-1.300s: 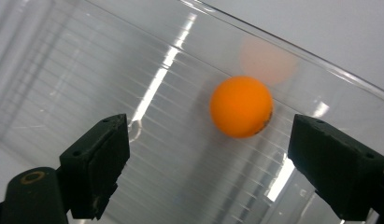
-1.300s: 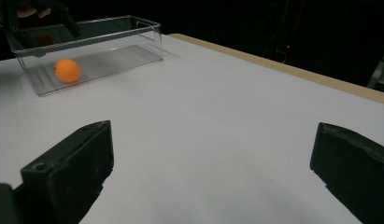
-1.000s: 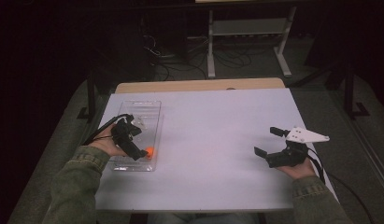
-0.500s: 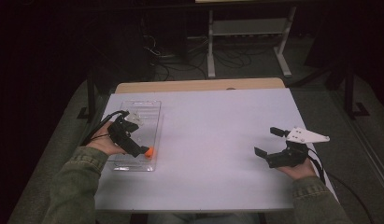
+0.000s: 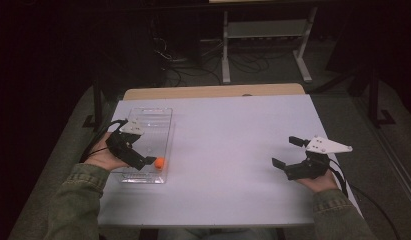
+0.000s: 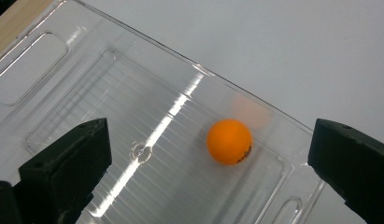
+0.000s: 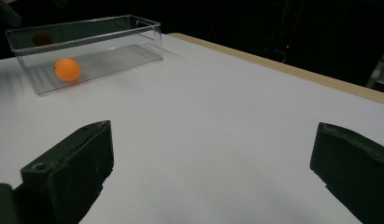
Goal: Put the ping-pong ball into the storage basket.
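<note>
A clear rectangular plastic bin [image 5: 160, 125] lies on the white worktop [image 5: 233, 145] close to its left edge, its long sides running from the near side toward the far side. Inside it sits a small orange ball [image 5: 160, 162], resting on the ribbed floor of the bin at the near end, close to the wall that faces the middle of the worktop. In the left gripper view the orange ball [image 6: 229, 141] lies between the two black jaws but farther out than their tips, touching neither, with a faint orange reflection on the clear wall just beyond it; the bin [image 6: 54, 56] floor shows fine parallel ridges and a bright streak of light. The left gripper [image 5: 143, 161], held in the person's left hand [image 5: 104, 157], hangs over the near end of the bin with its jaws spread wide apart and nothing between them. The right gripper [image 5: 287, 153] is held in the person's right hand [image 5: 320, 181] near the right edge of the worktop, well apart from the bin, with its grey three-cornered plate on top; its jaws also stand wide apart and empty, over bare white surface. From the right gripper view the bin [image 7: 133, 25] stands far off across the worktop with the ball [image 7: 67, 69] visible through its clear wall. A tan wooden strip [image 5: 213, 92] runs along the far edge of the worktop.
</note>
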### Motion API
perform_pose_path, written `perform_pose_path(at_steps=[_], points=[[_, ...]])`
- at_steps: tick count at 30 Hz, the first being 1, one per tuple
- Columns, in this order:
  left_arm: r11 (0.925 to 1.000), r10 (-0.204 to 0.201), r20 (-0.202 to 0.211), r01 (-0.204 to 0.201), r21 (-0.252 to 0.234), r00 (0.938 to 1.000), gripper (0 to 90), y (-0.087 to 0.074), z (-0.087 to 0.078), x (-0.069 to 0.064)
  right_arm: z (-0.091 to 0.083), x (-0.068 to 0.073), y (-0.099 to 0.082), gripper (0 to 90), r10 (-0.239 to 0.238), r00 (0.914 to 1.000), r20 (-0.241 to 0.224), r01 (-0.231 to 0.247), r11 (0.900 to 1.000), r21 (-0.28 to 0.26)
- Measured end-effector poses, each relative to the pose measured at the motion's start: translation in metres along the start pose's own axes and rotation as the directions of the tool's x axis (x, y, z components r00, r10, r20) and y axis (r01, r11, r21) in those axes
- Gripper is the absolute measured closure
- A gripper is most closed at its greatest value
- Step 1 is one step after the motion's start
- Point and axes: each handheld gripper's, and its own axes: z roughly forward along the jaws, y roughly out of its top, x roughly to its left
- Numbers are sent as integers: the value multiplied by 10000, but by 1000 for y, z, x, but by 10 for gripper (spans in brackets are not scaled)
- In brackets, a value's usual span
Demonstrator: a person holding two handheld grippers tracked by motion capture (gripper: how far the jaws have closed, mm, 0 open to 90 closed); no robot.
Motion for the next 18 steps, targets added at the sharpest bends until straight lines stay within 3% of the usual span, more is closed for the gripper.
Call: perform_pose_path(at_steps=[18], points=[[9978, -236, -459, 207, -627, 9987, 0, -5, -22, -4, 0, 0, 0, 0, -9, 10000, -1, 9, 10000, -3]])
